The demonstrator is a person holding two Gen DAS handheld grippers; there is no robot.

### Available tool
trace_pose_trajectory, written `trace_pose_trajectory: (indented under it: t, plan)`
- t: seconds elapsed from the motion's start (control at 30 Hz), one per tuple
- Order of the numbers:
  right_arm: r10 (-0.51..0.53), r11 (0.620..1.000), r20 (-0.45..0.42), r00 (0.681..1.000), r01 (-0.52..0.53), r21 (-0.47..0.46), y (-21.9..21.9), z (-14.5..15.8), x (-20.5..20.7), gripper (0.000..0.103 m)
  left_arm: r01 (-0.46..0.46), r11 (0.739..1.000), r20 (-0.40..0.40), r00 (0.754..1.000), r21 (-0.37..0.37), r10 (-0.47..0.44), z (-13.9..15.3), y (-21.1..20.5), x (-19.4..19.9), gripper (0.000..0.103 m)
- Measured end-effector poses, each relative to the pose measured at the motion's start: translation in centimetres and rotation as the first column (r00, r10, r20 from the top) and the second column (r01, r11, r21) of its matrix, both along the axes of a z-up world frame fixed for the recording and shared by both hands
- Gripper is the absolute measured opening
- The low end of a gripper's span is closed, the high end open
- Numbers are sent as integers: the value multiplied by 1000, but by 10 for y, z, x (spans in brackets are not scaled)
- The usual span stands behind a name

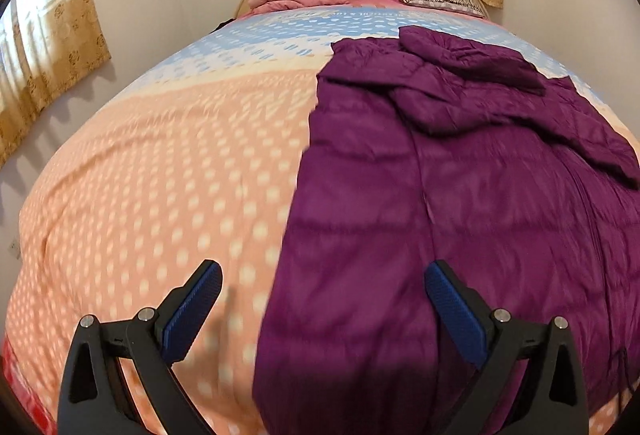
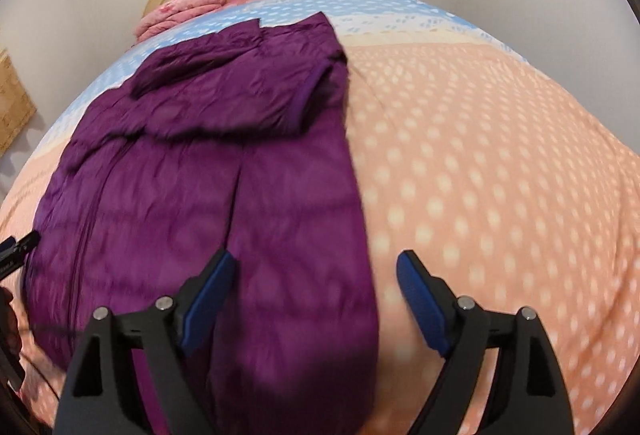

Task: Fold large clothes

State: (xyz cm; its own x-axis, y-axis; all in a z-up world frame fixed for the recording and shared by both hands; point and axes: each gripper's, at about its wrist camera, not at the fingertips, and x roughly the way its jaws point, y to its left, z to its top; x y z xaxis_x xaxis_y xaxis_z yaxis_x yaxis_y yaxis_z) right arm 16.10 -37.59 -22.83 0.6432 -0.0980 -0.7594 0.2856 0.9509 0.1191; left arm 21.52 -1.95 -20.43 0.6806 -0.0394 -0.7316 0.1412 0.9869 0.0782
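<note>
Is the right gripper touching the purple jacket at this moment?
Apart. In the right wrist view the right gripper is open above the purple jacket, and neither blue pad presses the fabric; nothing is pinched between the fingers.

Left claw (image 1: pixel 323 315) and right claw (image 2: pixel 316 305): matte black angular frames with triangular cut-outs, round silver screws at the pivots, blue textured pads (image 1: pixel 192 315) lining both fingers.

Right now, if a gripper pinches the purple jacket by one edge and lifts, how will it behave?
The purple jacket is probably floppy: it lies flat and creased on the bed, so the rest would drape and trail. Quilted puffy panels suggest it is light for its size. The sheen hints at slick fabric, so a shallow pinch may slip.
</note>
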Motion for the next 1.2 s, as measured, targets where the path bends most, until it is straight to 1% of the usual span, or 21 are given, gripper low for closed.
trace_pose_trajectory:
  t: [0.07,0.13,0.23,0.3,0.33,0.37,0.4,0.43,0.47,0.5,0.53,0.57,0.63,0.7,0.87,0.97,1.07,1.2]
  plan:
    - [14,1000,-8,1000,-14,-15,5,-2,-13,86,6,1000,4,1000,-4,-6,-3,2,-11,102]
    - [26,1000,-11,1000,-26,-7,11,-3,-22,86,12,1000,10,1000,-15,-12,-3,5,-23,102]
    - [43,999,-51,998,-44,-24,21,-9,-38,85,20,999,0,1000,-39,-20,-7,9,-38,102]
    - [56,998,-74,996,-59,-31,26,-12,-43,76,30,998,-11,999,-56,-31,-9,11,-47,101]
    - [59,998,-80,995,-60,-15,27,-14,-47,73,35,997,-16,999,-64,-36,-10,12,-50,101]
    - [63,998,-88,994,-62,11,26,-15,-47,67,43,996,-28,999,-76,-45,-10,12,-51,93]
    - [69,997,-89,994,-67,23,26,-15,-48,58,58,993,-43,997,-103,-63,-10,13,-53,86]
    - [80,997,-92,993,-78,30,25,-14,-48,51,71,990,-47,996,-124,-77,-8,13,-56,74]
    - [92,995,-94,991,-88,38,25,-14,-49,29,82,988,-48,995,-128,-89,-6,13,-57,54]
    - [104,993,-86,991,-99,62,23,-12,-51,15,104,985,-50,992,-135,-112,-4,12,-59,41]
    - [110,992,-80,991,-103,79,22,-11,-52,12,125,981,-54,990,-146,-134,-1,11,-61,21]
    - [120,990,-72,990,-114,88,22,-7,-54,10,129,980,-52,989,-150,-138,1,11,-63,11]
    - [134,988,-49,990,-130,82,25,0,-59,8,138,980,-23,990,-142,-143,12,13,-67,4]
    - [143,988,-20,990,-141,70,25,11,-65,7,144,978,8,990,-149,-144,23,19,-72,4]
    - [153,984,53,987,-157,80,21,37,-78,6,171,966,78,984,-193,-158,55,37,-83,3]
    - [161,982,93,983,-169,84,20,52,-86,6,195,960,100,979,-201,-178,67,37,-90,3]
    - [171,980,134,976,-183,80,20,69,-95,6,229,948,137,970,-221,-202,86,38,-103,3]
    - [165,980,214,963,-185,74,12,101,-115,6,269,932,196,955,-244,-224,118,42,-119,3]
